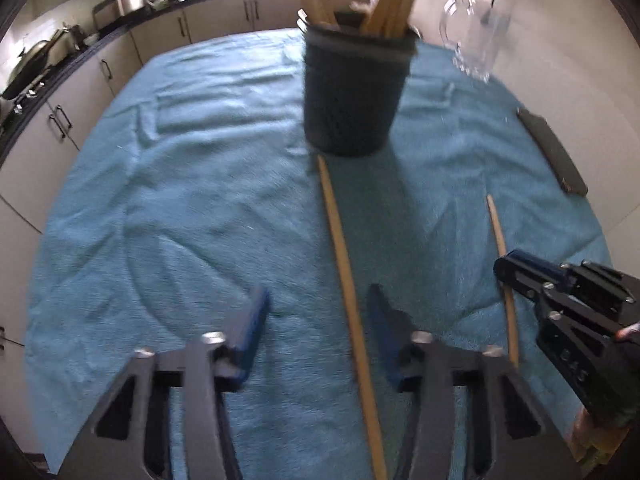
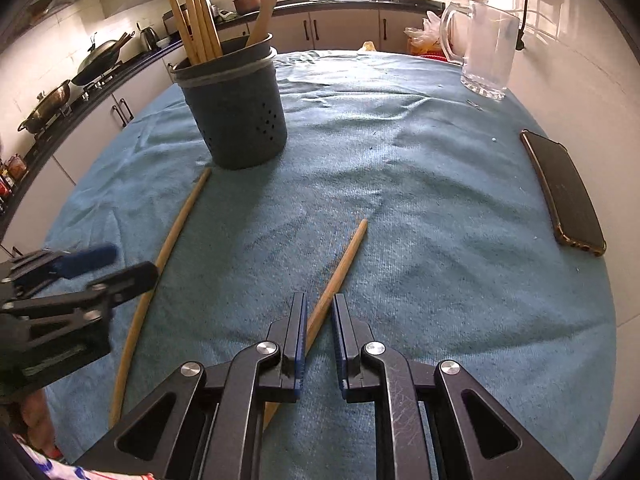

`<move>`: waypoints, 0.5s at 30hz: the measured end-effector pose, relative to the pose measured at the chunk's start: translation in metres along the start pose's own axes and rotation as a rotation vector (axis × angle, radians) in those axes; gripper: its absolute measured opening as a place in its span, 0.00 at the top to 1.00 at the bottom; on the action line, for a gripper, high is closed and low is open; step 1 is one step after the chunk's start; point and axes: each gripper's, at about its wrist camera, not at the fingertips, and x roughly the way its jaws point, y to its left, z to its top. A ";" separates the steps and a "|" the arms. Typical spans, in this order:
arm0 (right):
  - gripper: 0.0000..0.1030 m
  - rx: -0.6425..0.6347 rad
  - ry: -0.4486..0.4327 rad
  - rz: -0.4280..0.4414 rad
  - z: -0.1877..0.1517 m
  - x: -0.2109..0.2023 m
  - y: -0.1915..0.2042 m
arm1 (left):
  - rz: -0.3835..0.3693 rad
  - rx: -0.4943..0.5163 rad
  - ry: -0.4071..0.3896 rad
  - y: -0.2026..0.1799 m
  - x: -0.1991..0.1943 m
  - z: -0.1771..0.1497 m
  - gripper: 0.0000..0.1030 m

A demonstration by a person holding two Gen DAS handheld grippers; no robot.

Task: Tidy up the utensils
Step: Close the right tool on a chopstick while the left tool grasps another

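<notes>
A dark perforated holder (image 1: 352,96) (image 2: 236,116) stands on the blue towel with several wooden utensils (image 2: 196,20) upright in it. Two wooden sticks lie on the towel in front of it. The long stick (image 1: 340,240) (image 2: 168,248) runs between the fingers of my left gripper (image 1: 318,312) (image 2: 120,266), nearer the right-hand pad; the pads stand apart from it, open. The shorter stick (image 1: 498,232) (image 2: 348,252) lies slantwise in the narrow gap of my right gripper (image 2: 319,316) (image 1: 508,268), which is shut on its lower part.
A dark phone (image 1: 554,152) (image 2: 564,192) lies near the towel's right edge. A clear glass jug (image 1: 476,40) (image 2: 484,52) stands at the back right by the wall. The blue towel (image 1: 200,200) covers the table. Kitchen counters with pans run along the left and back.
</notes>
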 end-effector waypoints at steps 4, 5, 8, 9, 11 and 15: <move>0.88 0.001 -0.003 0.013 -0.002 -0.001 -0.001 | 0.006 -0.008 -0.010 -0.003 0.003 0.000 0.94; 0.89 0.003 -0.002 0.022 -0.003 -0.002 -0.001 | -0.015 -0.034 -0.008 0.000 0.002 -0.002 0.94; 0.90 0.006 0.003 0.044 -0.007 -0.005 -0.003 | -0.066 -0.079 0.006 0.005 -0.002 -0.013 0.94; 0.90 0.006 0.005 0.050 -0.008 -0.006 -0.003 | -0.074 -0.086 0.008 0.007 -0.004 -0.015 0.94; 0.91 0.005 0.009 0.057 -0.012 -0.009 -0.003 | -0.111 -0.114 0.026 0.012 -0.011 -0.027 0.94; 0.91 0.010 0.024 0.078 -0.019 -0.016 -0.007 | -0.158 -0.136 0.061 0.016 -0.022 -0.039 0.94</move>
